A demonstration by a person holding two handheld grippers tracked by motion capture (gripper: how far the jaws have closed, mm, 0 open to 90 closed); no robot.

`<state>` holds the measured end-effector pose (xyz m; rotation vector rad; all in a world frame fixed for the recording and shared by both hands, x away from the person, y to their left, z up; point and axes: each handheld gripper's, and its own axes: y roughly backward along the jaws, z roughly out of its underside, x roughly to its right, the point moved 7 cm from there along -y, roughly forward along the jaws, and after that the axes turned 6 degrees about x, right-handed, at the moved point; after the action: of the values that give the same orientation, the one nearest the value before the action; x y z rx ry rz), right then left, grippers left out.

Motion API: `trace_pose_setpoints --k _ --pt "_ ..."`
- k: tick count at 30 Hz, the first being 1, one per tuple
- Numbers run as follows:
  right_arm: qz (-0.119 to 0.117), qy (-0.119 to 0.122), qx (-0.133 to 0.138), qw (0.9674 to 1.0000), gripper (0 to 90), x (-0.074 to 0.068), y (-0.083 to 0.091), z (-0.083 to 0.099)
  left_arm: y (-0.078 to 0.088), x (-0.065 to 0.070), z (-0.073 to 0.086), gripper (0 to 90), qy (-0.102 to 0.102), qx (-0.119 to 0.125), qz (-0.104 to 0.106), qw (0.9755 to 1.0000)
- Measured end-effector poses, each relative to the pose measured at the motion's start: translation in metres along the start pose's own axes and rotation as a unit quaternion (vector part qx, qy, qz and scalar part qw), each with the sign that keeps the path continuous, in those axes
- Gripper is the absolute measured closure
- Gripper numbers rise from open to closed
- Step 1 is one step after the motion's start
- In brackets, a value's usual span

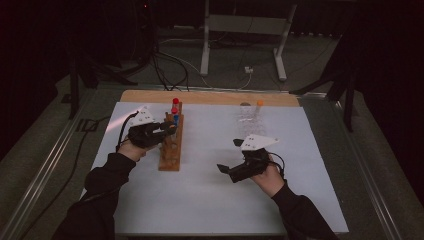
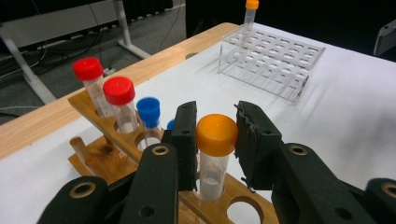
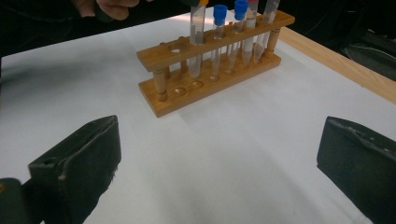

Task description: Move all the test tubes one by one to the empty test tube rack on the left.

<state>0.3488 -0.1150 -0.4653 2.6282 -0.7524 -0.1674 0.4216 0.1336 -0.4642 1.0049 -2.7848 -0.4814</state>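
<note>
The left gripper (image 2: 215, 140) was clamped on a clear plastic test tube with an orange screw cap (image 2: 215, 156), both black jaws pressed against the sides of the cap. That tube stood upright in a hole of the wooden test tube rack (image 2: 107, 156), with its lower end reaching down through the top bar toward the base, as seen in the right gripper view (image 3: 197, 39). Next hole along, toward the near end of the rack, was bare. On the other side of the held tube sat two blue-capped tubes (image 2: 149, 119) and then two red-capped tubes (image 2: 119, 105), all lined up in the same rack.

Farther off on the white table sheet (image 1: 210, 190) was a clear acrylic tube rack (image 2: 271, 60) with one more orange-capped tube (image 2: 251, 14) standing in its far corner.

The right gripper (image 1: 227, 170) was well apart from both racks, hanging over bare sheet with its jaws spread wide and nothing between them.
</note>
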Motion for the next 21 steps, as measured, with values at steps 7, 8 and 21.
trace_pose_setpoints --k 7,8,21 --pt "-0.001 0.001 -0.004 1.0000 0.0 -0.001 -0.001 0.001 -0.004 0.000 0.011 71.1 0.005 -0.010 -0.001 0.9999" --pt "0.000 0.002 -0.004 1.0000 0.0 -0.001 -0.001 0.001 -0.004 0.000 0.012 71.1 0.004 -0.009 -0.001 1.0000" --pt "0.005 0.003 0.005 1.0000 0.0 0.002 0.003 -0.004 0.004 0.011 0.002 40.6 0.006 0.008 0.023 0.9997"
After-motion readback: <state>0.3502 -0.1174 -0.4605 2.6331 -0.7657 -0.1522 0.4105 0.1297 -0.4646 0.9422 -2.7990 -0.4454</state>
